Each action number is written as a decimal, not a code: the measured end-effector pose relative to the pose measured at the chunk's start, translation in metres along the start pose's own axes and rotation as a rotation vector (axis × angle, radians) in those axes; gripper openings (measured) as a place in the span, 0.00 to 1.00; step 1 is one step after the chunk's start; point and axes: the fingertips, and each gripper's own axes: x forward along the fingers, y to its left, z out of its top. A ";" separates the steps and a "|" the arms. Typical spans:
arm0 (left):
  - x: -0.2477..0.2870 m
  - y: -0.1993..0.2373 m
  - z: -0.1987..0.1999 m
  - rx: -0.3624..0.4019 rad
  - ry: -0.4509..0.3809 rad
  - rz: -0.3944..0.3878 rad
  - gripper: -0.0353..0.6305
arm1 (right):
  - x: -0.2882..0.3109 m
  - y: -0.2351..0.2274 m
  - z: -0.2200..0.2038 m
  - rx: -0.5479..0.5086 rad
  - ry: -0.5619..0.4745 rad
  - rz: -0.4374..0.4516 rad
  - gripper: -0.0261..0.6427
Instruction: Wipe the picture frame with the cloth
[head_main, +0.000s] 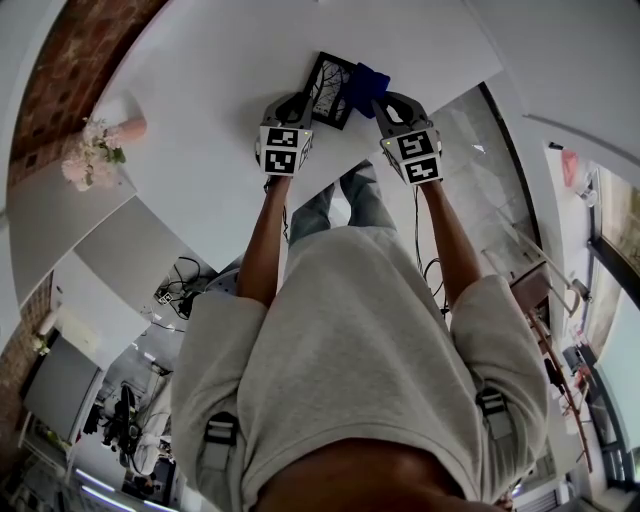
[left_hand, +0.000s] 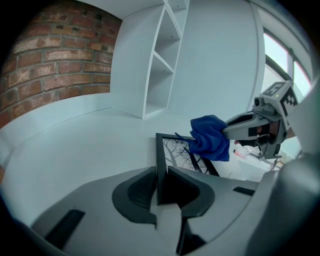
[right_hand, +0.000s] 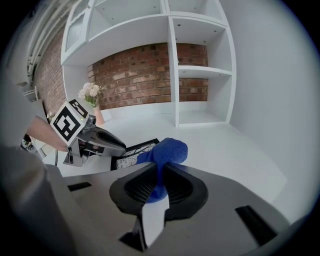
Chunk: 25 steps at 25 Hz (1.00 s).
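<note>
A black picture frame (head_main: 328, 88) with a tree drawing lies tilted on the white table (head_main: 220, 120), its near edge raised. My left gripper (head_main: 297, 102) is shut on the frame's left edge (left_hand: 160, 165). My right gripper (head_main: 378, 100) is shut on a bunched blue cloth (head_main: 365, 84). In the left gripper view the cloth (left_hand: 209, 137) rests on the frame's upper right part. From the right gripper view the cloth (right_hand: 165, 156) bulges out past the jaws over the frame (right_hand: 137, 152).
A vase of pale flowers (head_main: 100, 145) stands at the table's left end. White shelving (right_hand: 200, 65) against a brick wall (right_hand: 135, 75) rises behind the table. The table's front edge (head_main: 330, 185) runs just below the grippers.
</note>
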 end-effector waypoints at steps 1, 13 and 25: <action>0.000 0.001 0.000 -0.003 0.002 0.003 0.18 | -0.004 -0.001 0.001 0.000 -0.003 -0.006 0.13; -0.019 0.001 -0.008 -0.007 0.007 0.002 0.31 | -0.009 0.028 0.071 -0.036 -0.144 0.034 0.13; -0.023 -0.004 -0.018 -0.016 0.004 -0.033 0.25 | 0.053 0.090 0.076 -0.039 -0.089 0.152 0.13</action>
